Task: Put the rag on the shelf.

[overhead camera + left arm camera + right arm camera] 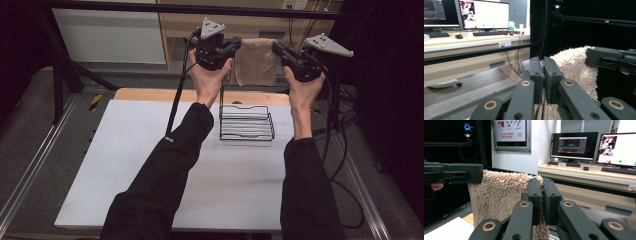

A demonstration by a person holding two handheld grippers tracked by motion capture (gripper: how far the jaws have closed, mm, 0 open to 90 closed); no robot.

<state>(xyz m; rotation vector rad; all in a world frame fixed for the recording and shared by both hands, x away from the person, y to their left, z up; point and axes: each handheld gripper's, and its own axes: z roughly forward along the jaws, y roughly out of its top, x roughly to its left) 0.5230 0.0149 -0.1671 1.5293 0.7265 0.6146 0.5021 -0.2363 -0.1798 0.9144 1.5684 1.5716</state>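
Holding a beige towel (256,61) stretched in the air, the person has both arms raised above the far edge of the table (150,165). The left gripper (235,46) is clenched on the towel's left top corner, and the right gripper (276,47) is clenched on the right top corner; in each gripper view the 2 black jaws pinch the shaggy pile between them. The cloth hangs down from that top edge, well above a black wire rack (246,122) standing on the white table top.

The risk I see is in the grip itself: each corner is caught by a thin pinch of fabric, so pulling the hands further apart could tug a corner free and let the towel swing or drop. Lowering it unevenly could also snag the pile on the rack's upright wires.

The table is a plain white sheet with a wooden strip at the back, framed by metal rails. Behind it stands a long desk (584,173) with monitors (574,144), keyboards and a mouse.
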